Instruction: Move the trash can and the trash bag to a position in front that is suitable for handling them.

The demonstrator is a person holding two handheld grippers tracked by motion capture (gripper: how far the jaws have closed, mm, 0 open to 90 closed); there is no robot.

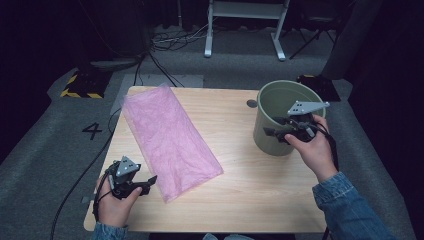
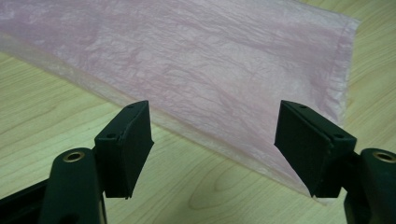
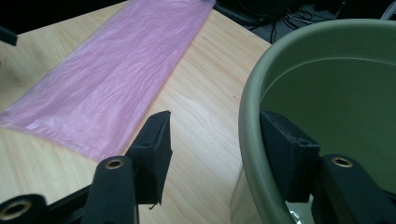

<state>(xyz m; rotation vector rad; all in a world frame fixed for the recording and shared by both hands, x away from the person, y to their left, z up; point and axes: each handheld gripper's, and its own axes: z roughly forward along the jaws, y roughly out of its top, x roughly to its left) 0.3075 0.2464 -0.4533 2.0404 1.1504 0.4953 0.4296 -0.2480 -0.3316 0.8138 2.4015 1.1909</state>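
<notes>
The wooden tabletop (image 1: 240, 170) carries a flat pink plastic bag (image 1: 170, 137) lying diagonally across its left half, from the far left corner toward the near middle. On the right side stands an upright olive-green bucket (image 1: 272, 135). The right gripper (image 1: 280, 127) straddles the bucket's near rim, one jaw inside the wall and one outside, the jaws apart and not pressing on it. The left gripper (image 1: 150, 181) hovers at the near left, jaws wide open, just beside the bag's near edge.

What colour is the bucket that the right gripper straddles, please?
The bucket is a dull olive green; the right gripper view shows it best.
</notes>
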